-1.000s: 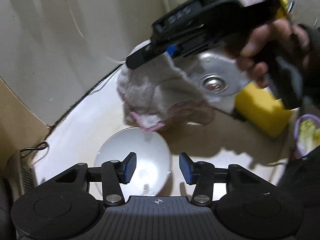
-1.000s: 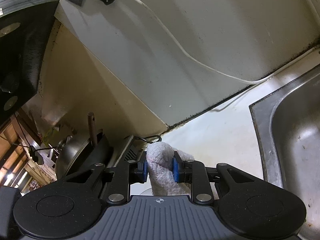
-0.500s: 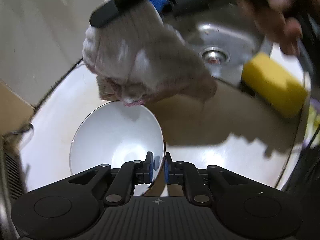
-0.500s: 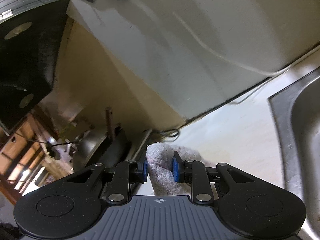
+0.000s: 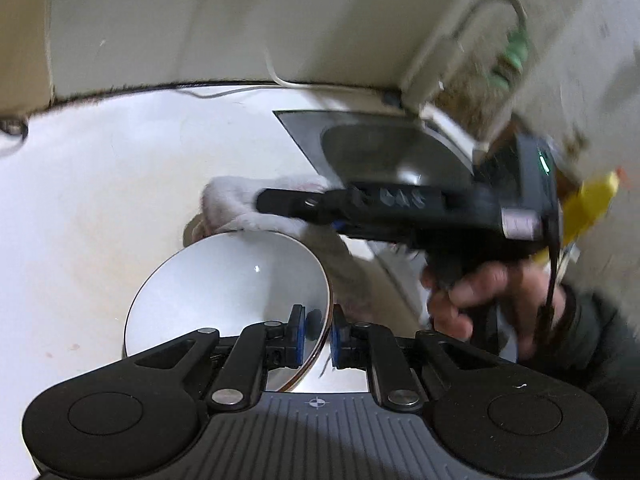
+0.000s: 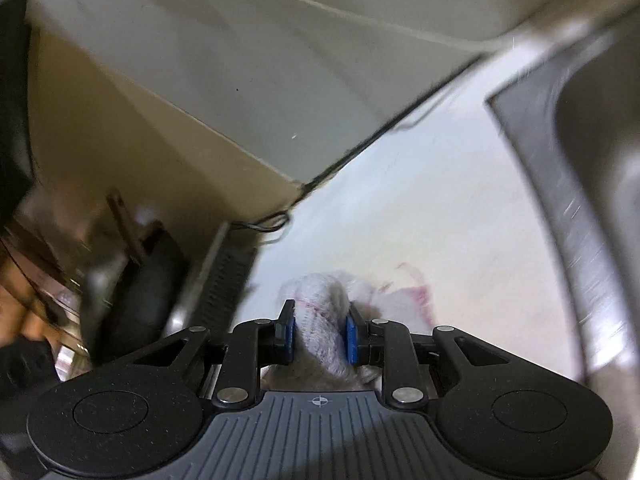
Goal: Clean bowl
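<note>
Your left gripper [image 5: 317, 334] pinches the near rim of the white bowl [image 5: 228, 292], tilting it off the counter [image 5: 92, 216]. Your right gripper [image 6: 320, 336] clamps the cloth [image 5: 236, 206], which touches the bowl's far rim, approaching from the sink [image 5: 384, 148] side.

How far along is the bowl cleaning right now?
Done: the left claw is shut on the bowl rim, holding it tilted, and the right claw grips the cloth. In hand: the cloth is at the bowl's far rim, not inside. Left: wiping the inside; whether the bowl needs a rinse in the sink can't be told.
</note>
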{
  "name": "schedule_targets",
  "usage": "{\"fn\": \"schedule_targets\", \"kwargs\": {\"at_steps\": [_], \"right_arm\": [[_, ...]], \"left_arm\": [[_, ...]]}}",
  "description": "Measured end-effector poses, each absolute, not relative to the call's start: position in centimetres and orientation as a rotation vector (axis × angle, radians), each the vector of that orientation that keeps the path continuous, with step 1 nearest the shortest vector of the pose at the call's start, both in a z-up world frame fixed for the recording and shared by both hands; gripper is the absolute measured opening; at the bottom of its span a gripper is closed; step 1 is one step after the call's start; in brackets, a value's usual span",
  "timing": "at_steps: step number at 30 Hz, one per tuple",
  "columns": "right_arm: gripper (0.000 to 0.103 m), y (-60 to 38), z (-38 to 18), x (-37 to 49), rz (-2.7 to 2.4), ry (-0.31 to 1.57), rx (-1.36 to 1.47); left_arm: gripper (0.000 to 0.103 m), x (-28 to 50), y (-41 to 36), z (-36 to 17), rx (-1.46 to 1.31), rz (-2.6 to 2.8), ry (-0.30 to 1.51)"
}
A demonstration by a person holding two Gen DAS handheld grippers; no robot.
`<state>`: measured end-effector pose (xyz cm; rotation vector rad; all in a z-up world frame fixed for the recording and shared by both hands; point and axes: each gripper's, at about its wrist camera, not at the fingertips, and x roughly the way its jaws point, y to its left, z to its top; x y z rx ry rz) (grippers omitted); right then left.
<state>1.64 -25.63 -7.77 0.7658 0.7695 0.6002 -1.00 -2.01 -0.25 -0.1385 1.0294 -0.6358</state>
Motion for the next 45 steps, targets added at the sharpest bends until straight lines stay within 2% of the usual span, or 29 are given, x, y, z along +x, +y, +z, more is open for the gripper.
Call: {"fn": "schedule_targets", "kwargs": {"at_steps": [10,15,18,22,30,36,45], "right_arm": [[0.024,-27.3,-2.9,-5.1,0.768,0.461,0.793],[0.024,-23.0,-3.9,-6.1,0.768,0.460,0.722],[0.024,-21.3,-5.7,-5.8,0.747,0.535,0.669],[0.024,-18.3,-6.2,-7.0,0.776,0.607,0.419],[0.024,-16.0,-2.0,-10.2,0.947,0.344,0.156],[0.024,-14.7,-4.0,-7.8,0.983,0.441,0.212],[0.024,-12.9,-3.7,-7.8,0.929,0.471,0.007]], "left_arm": [[0.014,2.1,-0.1,-1.1,-0.317,-0.426,1.043],[0.016,2.8,1.3,-1.8,-0.356,-0.329,1.054],[0.022,3.1,2.5,-2.2,-0.378,-0.280,1.053],[0.024,3.4,2.4,-2.6,-0.384,-0.275,1.057],[0.025,3.3,2.9,-2.7,-0.381,-0.288,1.073],[0.040,3.4,3.0,-3.4,-0.313,-0.247,1.093],[0.037,3.1,2.2,-3.2,-0.234,-0.240,1.092]]}}
